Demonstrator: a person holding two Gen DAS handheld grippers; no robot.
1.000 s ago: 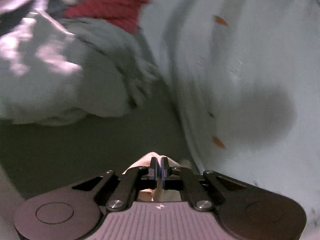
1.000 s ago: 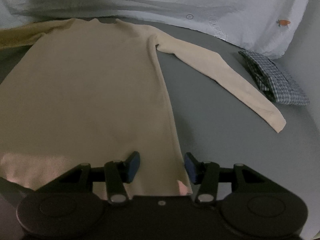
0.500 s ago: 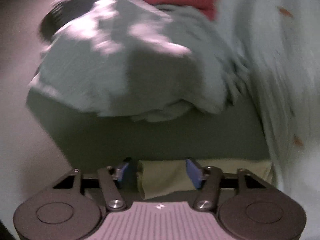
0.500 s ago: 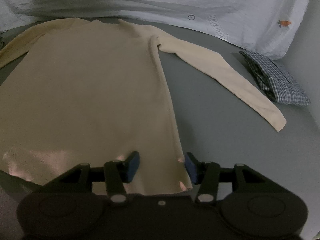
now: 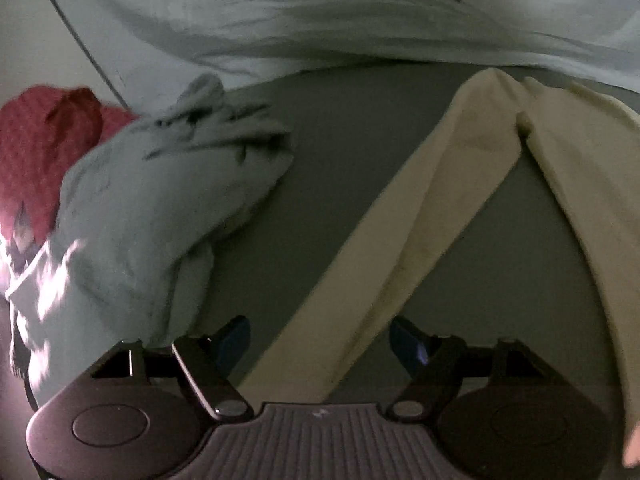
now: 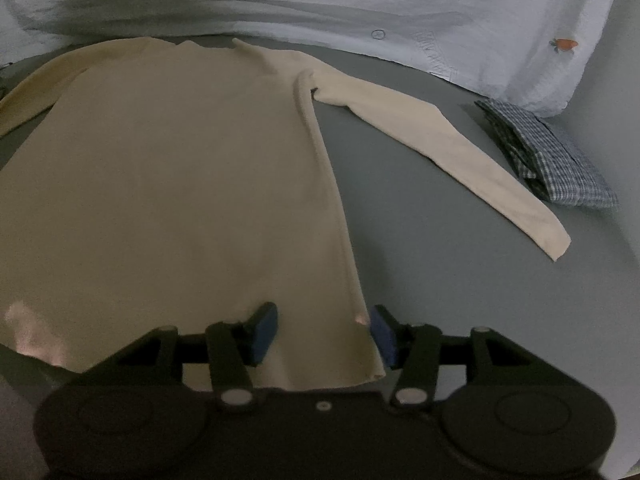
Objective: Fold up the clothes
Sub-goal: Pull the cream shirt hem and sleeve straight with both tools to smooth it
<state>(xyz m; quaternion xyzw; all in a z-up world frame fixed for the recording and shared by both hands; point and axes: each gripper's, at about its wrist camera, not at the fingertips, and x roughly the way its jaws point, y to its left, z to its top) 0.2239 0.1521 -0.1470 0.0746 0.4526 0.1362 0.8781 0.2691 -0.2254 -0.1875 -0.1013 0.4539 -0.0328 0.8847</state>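
Note:
A cream long-sleeved top (image 6: 180,184) lies flat on the grey bed sheet (image 6: 420,240), neck toward the far side. Its right sleeve (image 6: 440,152) stretches out toward the right. My right gripper (image 6: 323,330) is open, its fingers either side of the top's lower right hem corner. In the left wrist view the top's left sleeve (image 5: 400,240) runs diagonally toward my left gripper (image 5: 320,340), which is open with the sleeve's cuff end between its fingers. The top's body (image 5: 592,184) shows at the right edge there.
A crumpled pale green garment (image 5: 152,208) and a red one (image 5: 36,148) are piled left of the sleeve. A white duvet with carrot prints (image 6: 360,0) lies along the far side. A folded blue checked garment (image 6: 548,156) sits at the right, beyond the right sleeve.
My left gripper went from shut on the cream fabric to open, and swung round so the left sleeve now lies out on the sheet before it. The right gripper stayed open at the hem.

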